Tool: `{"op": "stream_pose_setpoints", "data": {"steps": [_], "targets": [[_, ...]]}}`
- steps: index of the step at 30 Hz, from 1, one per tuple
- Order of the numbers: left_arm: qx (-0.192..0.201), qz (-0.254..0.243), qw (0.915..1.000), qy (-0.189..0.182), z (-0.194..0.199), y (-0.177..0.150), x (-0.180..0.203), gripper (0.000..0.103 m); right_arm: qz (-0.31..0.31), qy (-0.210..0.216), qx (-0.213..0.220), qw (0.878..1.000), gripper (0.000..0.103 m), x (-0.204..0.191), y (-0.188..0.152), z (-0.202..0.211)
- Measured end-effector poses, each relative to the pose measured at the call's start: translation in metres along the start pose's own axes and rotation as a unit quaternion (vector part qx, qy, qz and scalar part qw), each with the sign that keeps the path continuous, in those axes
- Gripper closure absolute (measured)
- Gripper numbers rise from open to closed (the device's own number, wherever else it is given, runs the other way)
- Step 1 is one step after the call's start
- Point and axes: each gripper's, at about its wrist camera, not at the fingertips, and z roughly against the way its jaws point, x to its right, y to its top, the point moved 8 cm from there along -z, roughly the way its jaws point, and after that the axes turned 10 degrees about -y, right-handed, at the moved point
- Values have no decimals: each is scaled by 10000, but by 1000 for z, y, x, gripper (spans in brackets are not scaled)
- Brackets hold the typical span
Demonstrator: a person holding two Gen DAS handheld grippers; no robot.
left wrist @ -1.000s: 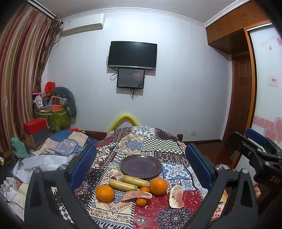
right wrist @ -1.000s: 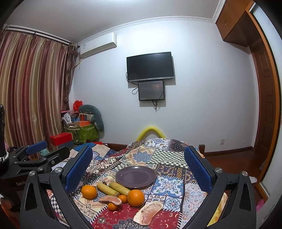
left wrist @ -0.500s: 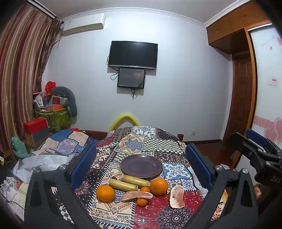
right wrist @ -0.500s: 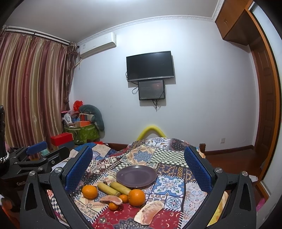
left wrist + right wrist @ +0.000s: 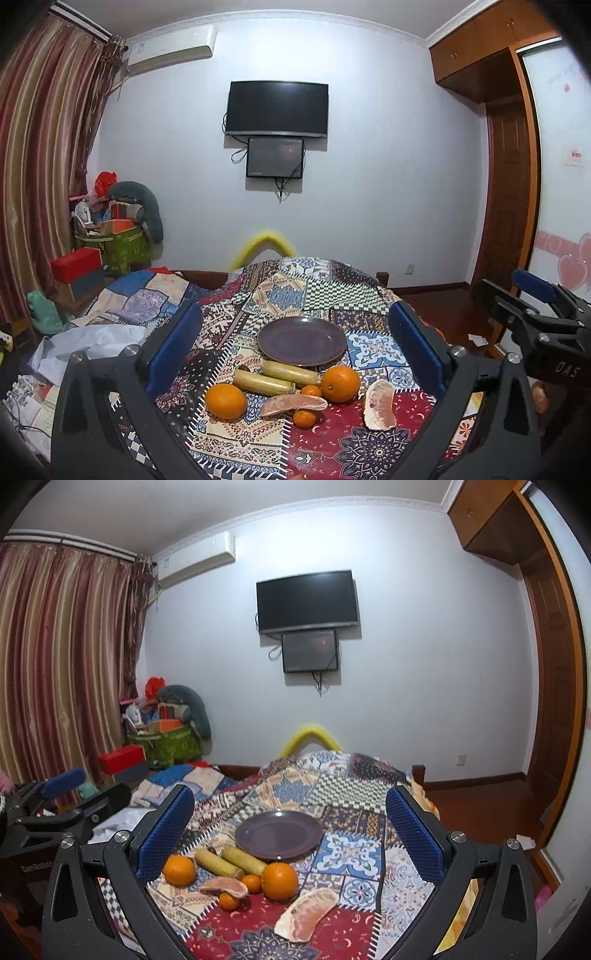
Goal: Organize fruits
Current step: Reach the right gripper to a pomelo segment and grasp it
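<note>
An empty purple plate (image 5: 302, 341) (image 5: 279, 835) sits mid-table on the patchwork cloth. In front of it lie two yellow-green cane pieces (image 5: 264, 382) (image 5: 218, 863), two large oranges (image 5: 225, 401) (image 5: 340, 384) (image 5: 279, 881), two small tangerines (image 5: 305, 418) (image 5: 229, 901) and two peeled pomelo segments (image 5: 293, 403) (image 5: 380, 403) (image 5: 308, 914). My left gripper (image 5: 295, 350) is open and empty, held above and short of the fruit. My right gripper (image 5: 290, 834) is open and empty too, held likewise, to the right of the left one.
The table (image 5: 332, 288) is covered by a patterned cloth; its edges fall away left and right. A cluttered bed with white bags (image 5: 85, 343) lies to the left. A yellow foam arc (image 5: 262, 243) stands behind the table. The other gripper shows at each view's side (image 5: 535, 325) (image 5: 55, 812).
Both grippers have drifted very slightly; the scene is almost unchanged. No fruit has moved.
</note>
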Motion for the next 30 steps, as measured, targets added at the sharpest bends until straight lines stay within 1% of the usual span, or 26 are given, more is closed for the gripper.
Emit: {"op": "stream_pose_setpoints", "data": {"steps": [4,7,9,11,14,15,18,20,21,23,25,28,30], "targets": [[-223,59,9997,46,-13,-14,-12,1,120,-110,-248,9996,0,5,-16,-16],[-474,110,9988,22,-23,-30,-24,1,172,-237,-629,9976,0,11,-34,-33],[-640,116,9978,113,-30,-42,-32,6,172,-207,-944,9952,0,15,-49,-45],[-849,155,9961,176,-39,-54,-41,13,138,-203,-1302,9912,0,20,-66,-58],[-1172,340,9922,246,-53,-73,-57,20,118,-118,-1741,9846,1,24,-88,-71],[-1251,404,9910,267,-57,-79,-63,21,138,-88,-1875,9821,2,24,-95,-74],[-1545,592,9858,302,-71,-98,-77,27,255,-90,-2175,9757,9,24,-113,-82],[-1759,690,9814,329,-79,-112,-87,32,306,-44,-2406,9701,15,23,-125,-87],[-1857,729,9793,354,-83,-118,-92,34,297,-5,-2513,9674,17,23,-131,-91],[-2049,808,9746,400,-89,-132,-100,40,235,88,-2716,9621,23,21,-142,-98],[-2203,866,9707,423,-95,-143,-107,45,177,176,-2863,9578,26,19,-150,-104],[-2383,911,9657,481,-101,-157,-118,46,160,215,-3094,9506,30,17,-162,-113],[-2450,944,9637,476,-105,-162,-120,46,129,239,-3219,9464,30,15,-169,-119]]}}
